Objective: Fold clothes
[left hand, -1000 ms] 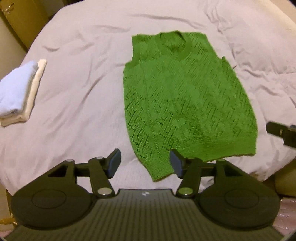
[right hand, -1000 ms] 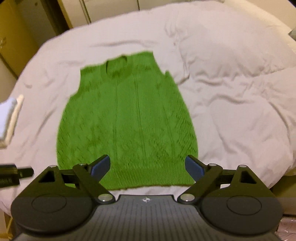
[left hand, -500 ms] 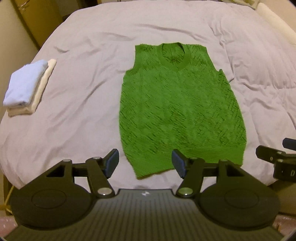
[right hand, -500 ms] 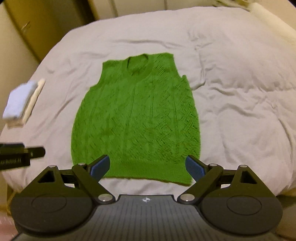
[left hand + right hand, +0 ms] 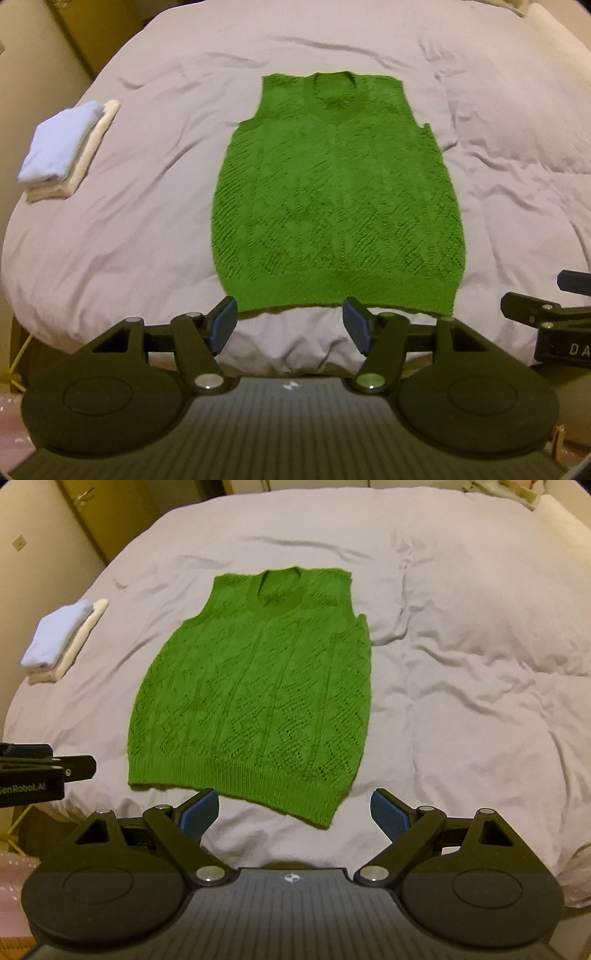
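Lying lengthwise with its hem nearest, the vest (image 5: 338,206) faced both empty, parted grippers, left gripper (image 5: 290,325) and right gripper (image 5: 295,812)

- I see a bed (image 5: 147,229) covered by a pale, rumpled duvet, creased most toward the right side.
- A green knitted vest (image 5: 336,199) lies flat on it near the middle, neck away from me, ribbed hem toward the near edge.
- Well apart, at the left, a small stack of folded clothes (image 5: 66,147) rests on the duvet: a light blue piece on top of a cream one.
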`<move>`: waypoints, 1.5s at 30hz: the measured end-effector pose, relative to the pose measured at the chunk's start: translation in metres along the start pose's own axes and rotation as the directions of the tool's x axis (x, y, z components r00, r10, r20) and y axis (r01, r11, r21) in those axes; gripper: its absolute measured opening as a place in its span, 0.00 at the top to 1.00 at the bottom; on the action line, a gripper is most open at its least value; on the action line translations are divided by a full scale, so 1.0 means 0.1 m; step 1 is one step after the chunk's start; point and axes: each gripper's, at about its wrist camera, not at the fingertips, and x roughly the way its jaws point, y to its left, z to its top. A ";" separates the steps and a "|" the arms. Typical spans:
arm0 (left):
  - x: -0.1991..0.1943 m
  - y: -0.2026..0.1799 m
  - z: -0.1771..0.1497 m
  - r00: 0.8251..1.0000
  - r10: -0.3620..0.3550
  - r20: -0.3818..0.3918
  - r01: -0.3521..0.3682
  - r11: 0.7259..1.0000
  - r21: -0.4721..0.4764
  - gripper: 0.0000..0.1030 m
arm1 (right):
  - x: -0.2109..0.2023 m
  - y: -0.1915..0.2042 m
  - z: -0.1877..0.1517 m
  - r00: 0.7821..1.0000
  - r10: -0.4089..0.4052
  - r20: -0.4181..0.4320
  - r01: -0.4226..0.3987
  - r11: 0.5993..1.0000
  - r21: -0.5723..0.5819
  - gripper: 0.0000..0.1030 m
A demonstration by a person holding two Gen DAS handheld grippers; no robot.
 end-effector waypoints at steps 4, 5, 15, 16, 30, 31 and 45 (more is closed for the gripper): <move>0.00 0.07 -0.04 1.000 0.009 -0.006 -0.009 1.000 -0.016 0.42 | 0.01 0.06 0.01 1.000 0.013 0.000 -0.013 1.000 -0.021 0.09; 0.00 0.09 -0.05 1.000 0.010 -0.008 -0.010 1.000 -0.018 0.42 | 0.02 0.08 0.01 1.000 0.013 0.000 -0.013 1.000 -0.025 0.06; 0.16 0.49 -0.01 1.000 -0.017 -0.010 0.017 0.999 -0.037 0.42 | 0.07 0.18 0.05 0.999 -0.030 0.022 0.030 1.000 -0.009 0.04; 0.19 0.53 0.00 1.000 -0.020 -0.010 0.019 0.999 -0.033 0.42 | 0.07 0.18 0.06 0.999 -0.037 0.030 0.037 0.999 0.003 0.04; 0.46 1.05 0.39 0.996 -0.090 0.016 0.087 0.985 0.148 0.39 | 0.31 0.46 0.04 0.989 -0.133 0.059 0.118 0.970 0.215 0.04; 0.48 1.09 0.41 0.995 -0.098 0.010 0.095 0.982 0.163 0.39 | 0.30 0.51 0.02 0.989 -0.140 0.056 0.124 0.966 0.225 0.04; 0.97 1.31 0.33 0.981 -0.126 -0.147 0.156 0.965 0.211 0.39 | 0.56 0.86 -0.09 0.983 -0.176 -0.043 0.181 0.942 0.282 0.04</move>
